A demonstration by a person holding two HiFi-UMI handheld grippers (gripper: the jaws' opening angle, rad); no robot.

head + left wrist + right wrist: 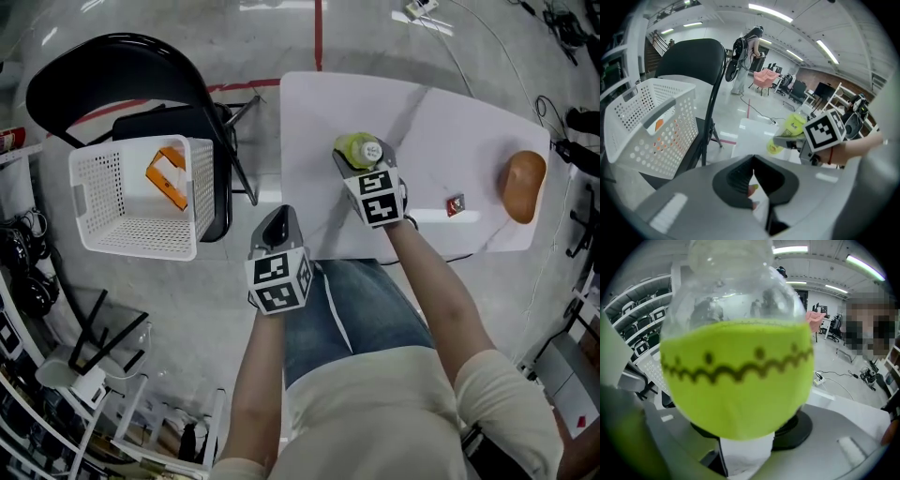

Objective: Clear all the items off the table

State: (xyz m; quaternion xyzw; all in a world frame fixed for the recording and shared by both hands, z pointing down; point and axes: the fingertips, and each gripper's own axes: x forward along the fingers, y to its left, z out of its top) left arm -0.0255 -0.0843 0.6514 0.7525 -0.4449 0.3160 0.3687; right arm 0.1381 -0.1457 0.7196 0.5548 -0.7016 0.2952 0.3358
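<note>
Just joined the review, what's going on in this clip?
A person is clearing a white table. The right hand-held gripper is closed on a yellow-green bottle over it; the left hand-held gripper is shut, empty, off the table. A brown oval object and a small red item are on the table. An orange item lies in the white basket on the chair.

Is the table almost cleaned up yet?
Not yet. One orange thing lies in the white basket. The right gripper is clamped on the green bottle at the table. A small red thing and a brown oval thing are left on it. The left gripper is shut, empty.
</note>
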